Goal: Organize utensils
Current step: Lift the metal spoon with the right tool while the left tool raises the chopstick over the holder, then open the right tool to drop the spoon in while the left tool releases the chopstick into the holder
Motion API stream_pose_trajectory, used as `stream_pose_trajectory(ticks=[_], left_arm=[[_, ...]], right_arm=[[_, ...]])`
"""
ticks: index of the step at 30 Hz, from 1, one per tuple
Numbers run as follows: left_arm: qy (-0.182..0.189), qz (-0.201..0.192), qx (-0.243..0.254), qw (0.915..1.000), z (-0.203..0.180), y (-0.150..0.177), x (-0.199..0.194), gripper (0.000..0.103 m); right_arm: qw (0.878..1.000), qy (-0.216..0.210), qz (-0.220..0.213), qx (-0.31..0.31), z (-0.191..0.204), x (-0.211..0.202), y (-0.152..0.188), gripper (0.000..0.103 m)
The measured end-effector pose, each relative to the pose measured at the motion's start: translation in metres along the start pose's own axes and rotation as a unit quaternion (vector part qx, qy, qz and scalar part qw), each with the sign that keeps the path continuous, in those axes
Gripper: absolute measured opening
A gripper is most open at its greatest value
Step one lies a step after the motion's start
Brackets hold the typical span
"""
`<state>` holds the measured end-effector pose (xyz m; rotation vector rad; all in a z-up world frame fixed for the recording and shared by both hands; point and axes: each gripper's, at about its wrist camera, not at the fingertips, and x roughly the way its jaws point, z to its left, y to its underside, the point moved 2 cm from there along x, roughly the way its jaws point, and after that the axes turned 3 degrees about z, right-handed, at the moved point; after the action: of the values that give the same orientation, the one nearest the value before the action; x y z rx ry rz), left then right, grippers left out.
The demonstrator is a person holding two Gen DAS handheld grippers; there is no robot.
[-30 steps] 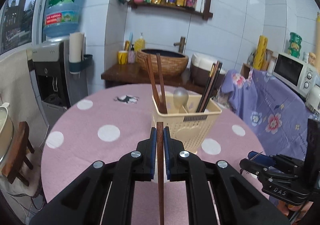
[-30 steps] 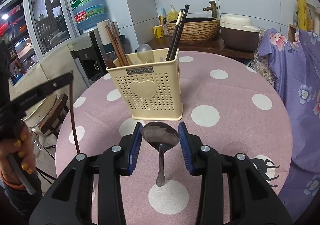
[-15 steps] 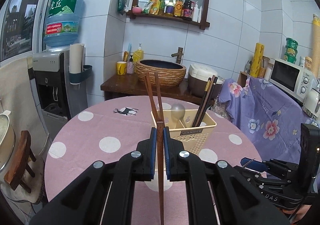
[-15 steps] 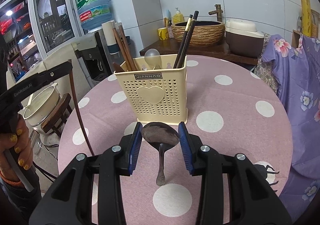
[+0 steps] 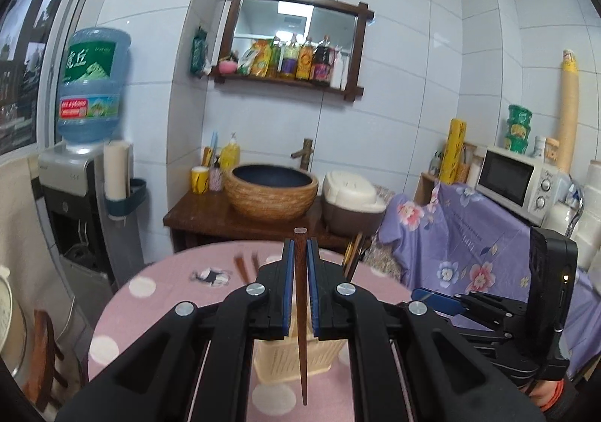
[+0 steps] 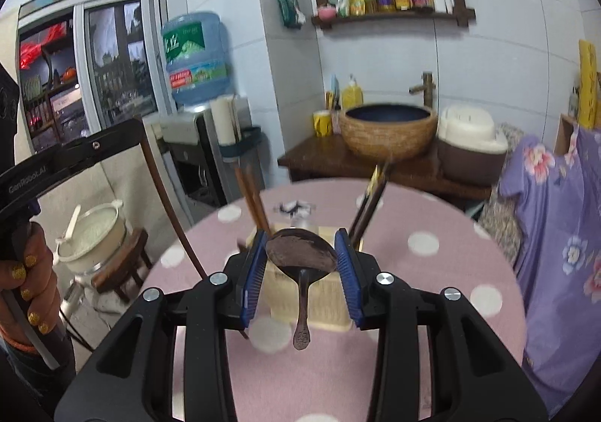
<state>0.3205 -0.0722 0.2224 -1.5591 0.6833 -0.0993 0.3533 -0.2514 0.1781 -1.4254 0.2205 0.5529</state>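
Both tongs had risen since the earlier frame; the cream utensil basket (image 6: 311,294), once plainly ahead of me, sat low behind my fingers, and the wall shelf filled more of each view.

My left gripper (image 5: 299,287) was pressed nearly together, pinching one brown chopstick (image 5: 300,324). I held it close to upright, blunt end above the pads, thin tip hanging over the pink dotted table (image 5: 157,305). My judgement: that suits dropping it tip-first into a compartment.

My right gripper (image 6: 301,264) stood partly spread, its pads clamped on the bowl of one dark metal spoon (image 6: 300,253). The handle dangled down toward me, likewise ready to go in handle-first. I lifted both high, I think, to clear the basket rim and the sticks already standing there.

Count in the basket, from the right view: two brown chopsticks (image 6: 252,202) on its left side, two dark chopsticks (image 6: 370,204) on its right side, both blurred. A pale round shape between them could not be made out.

Held: one chopstick, one spoon.
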Motion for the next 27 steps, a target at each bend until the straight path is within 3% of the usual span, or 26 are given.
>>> stream_pose_trajectory(ticks=[4,8,12,18,27], left_arm=[[-0.01,-0.021,0.006,0.9997,-0.005,-0.044,0.014,0.008],[-0.031,-0.03,0.008,0.9991,-0.006,-0.057,0.035,0.008],[-0.051,-0.023,0.004,0.9984,-0.005,-0.039,0.062,0.008],[-0.064,0.018,-0.004,0.9978,0.001,0.004,0.1,0.008],[-0.093,0.058,0.003,0.994,0.009,0.056,0.131,0.005]], right_arm=[[0.999,0.02,-0.036,0.0,0.0,0.002,-0.048,0.038],[0.999,0.035,-0.039,0.002,-0.004,0.022,-0.064,0.038],[0.998,0.053,-0.035,0.0,-0.007,0.049,-0.053,0.038],[0.997,0.071,-0.006,-0.002,-0.013,0.089,-0.022,0.038],[0.996,0.086,0.029,-0.003,-0.017,0.12,0.017,0.038]])
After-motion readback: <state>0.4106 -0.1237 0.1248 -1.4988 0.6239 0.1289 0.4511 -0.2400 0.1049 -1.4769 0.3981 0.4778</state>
